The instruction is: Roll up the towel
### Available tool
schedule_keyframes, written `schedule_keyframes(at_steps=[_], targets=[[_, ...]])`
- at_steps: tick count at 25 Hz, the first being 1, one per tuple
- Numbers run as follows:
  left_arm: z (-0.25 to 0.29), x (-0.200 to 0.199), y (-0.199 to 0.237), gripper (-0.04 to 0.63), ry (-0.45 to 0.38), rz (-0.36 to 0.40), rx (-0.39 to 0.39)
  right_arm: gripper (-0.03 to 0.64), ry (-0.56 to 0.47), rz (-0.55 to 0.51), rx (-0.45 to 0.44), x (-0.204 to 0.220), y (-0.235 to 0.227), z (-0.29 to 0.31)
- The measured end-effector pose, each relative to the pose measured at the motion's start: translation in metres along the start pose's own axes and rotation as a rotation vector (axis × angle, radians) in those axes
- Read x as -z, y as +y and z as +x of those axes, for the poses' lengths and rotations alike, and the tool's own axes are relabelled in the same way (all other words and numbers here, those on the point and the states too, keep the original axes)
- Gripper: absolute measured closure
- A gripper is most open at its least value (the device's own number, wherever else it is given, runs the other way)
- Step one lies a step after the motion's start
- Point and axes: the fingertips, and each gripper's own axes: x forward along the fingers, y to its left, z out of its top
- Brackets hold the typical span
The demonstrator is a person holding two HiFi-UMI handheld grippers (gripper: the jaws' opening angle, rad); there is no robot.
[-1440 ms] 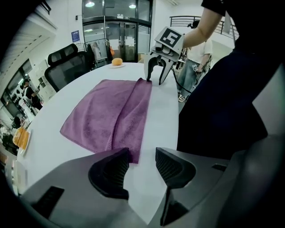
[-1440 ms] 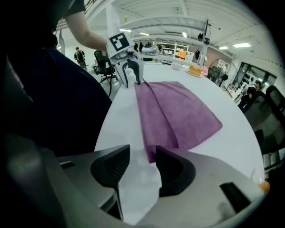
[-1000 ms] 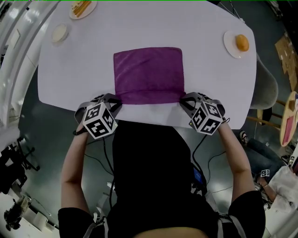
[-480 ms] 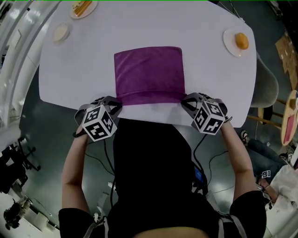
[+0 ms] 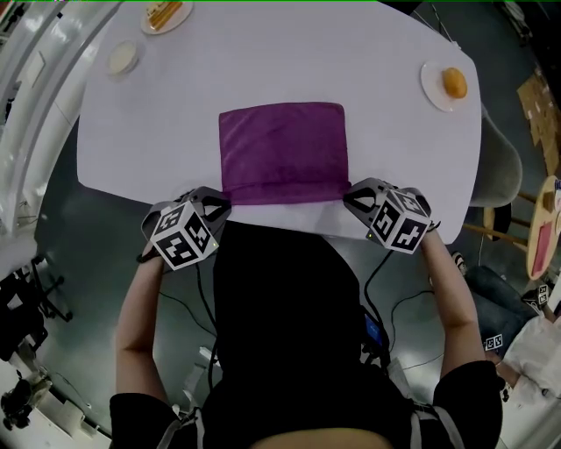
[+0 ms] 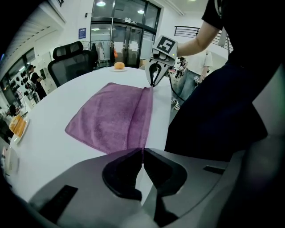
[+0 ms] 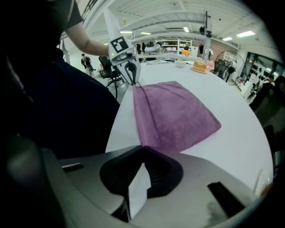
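Note:
A purple towel [image 5: 282,149] lies flat on the white table [image 5: 394,158], with its near edge raised into a low fold. My left gripper [image 5: 223,200] is shut on the towel's near left corner, and my right gripper [image 5: 348,195] is shut on the near right corner. In the left gripper view the towel [image 6: 111,118] runs from the pinched jaw tips of the left gripper [image 6: 142,151] to the right gripper [image 6: 152,82] at the far corner. The right gripper view mirrors this: the towel [image 7: 173,116] is pinched in the right gripper [image 7: 142,148], and the left gripper [image 7: 132,80] is beyond it.
A plate with an orange item [image 5: 444,83] sits at the table's far right. A plate of yellow food [image 5: 162,15] and a small bowl [image 5: 123,58] are at the far left. A chair [image 5: 500,167] stands beside the table's right edge. Both grippers hang at the near table edge.
Both grippers have risen slightly with the towel's near corners held. The near edge has lifted off the table into a small fold, and the towel looks a little shorter front to back.

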Motion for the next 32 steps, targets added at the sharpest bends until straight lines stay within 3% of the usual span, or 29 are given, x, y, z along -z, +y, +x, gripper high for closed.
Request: schedule_keyframes(at_steps=[4,13,32], targets=[[-0.011,-0.009,0.019,0.575,-0.046,-0.037,-0.023,0.597,-0.035,0.059,0.023,-0.008,-0.019,-0.009],[-0.013,-0.014,0.052,0.577,-0.073,-0.072,-0.071,0.597,-0.038,0.064,0.073,-0.015,-0.054,-0.008],[0.010,-0.008,0.092,0.577,-0.031,-0.112,-0.071,0.585,0.011,0.071,0.096,-0.013,-0.107,0.019]])
